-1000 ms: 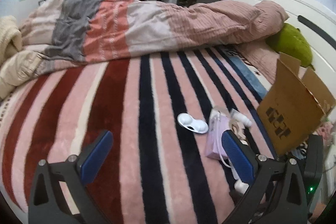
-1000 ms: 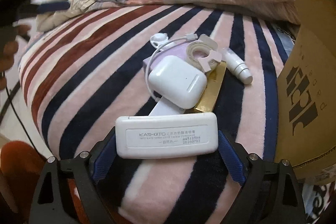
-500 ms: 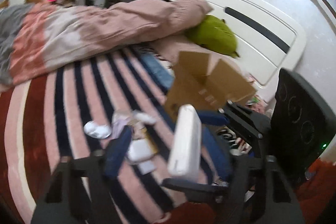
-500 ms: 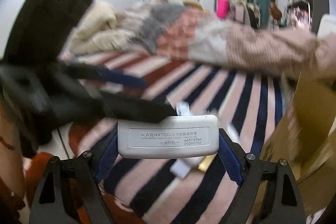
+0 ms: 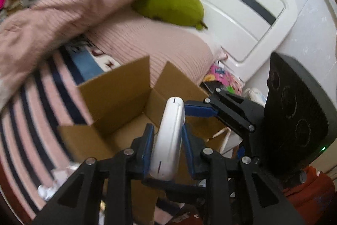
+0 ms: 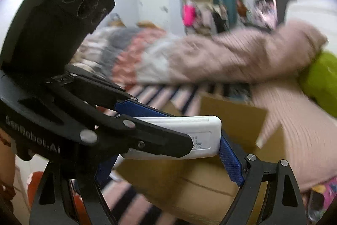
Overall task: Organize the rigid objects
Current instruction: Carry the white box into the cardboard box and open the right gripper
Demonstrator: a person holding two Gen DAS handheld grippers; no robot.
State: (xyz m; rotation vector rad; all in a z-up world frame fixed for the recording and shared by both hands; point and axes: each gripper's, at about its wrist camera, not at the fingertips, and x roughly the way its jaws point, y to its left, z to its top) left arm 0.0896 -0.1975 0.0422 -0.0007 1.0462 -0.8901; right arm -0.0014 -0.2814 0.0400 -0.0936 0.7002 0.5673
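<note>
Gripping a white case (image 6: pixel 185 140) by its two ends, the right gripper (image 6: pixel 168 153) holds it level above the open cardboard box (image 6: pixel 229 125). One blue pad of its fingers (image 6: pixel 230 161) presses the case's right end; the other pad sits at the left end, mostly hidden behind the left gripper. A label with small print shows on the face of the case, partly covered.

Seen from the left wrist camera, the same white case (image 5: pixel 169 140) stands between the blue pads of the left gripper (image 5: pixel 167 144), whose fingers (image 5: pixel 147 144) lie just beside its flat sides. Whether they press on it or only flank it cannot be told from either view. The right gripper (image 5: pixel 198 111) reaches in from the right here, one blue pad at the case's far end.

Below the case the cardboard box (image 5: pixel 118 102) sits on the bed with its flaps raised, its brown floor bare where it shows. It rests on a striped blanket (image 5: pixel 35 111) of pink, dark blue and dark red. Behind it lie a pink ribbed quilt (image 5: pixel 69 7), a green plush toy (image 5: pixel 170 5) and the white headboard (image 5: pixel 238 14). Both views are blurred.
</note>
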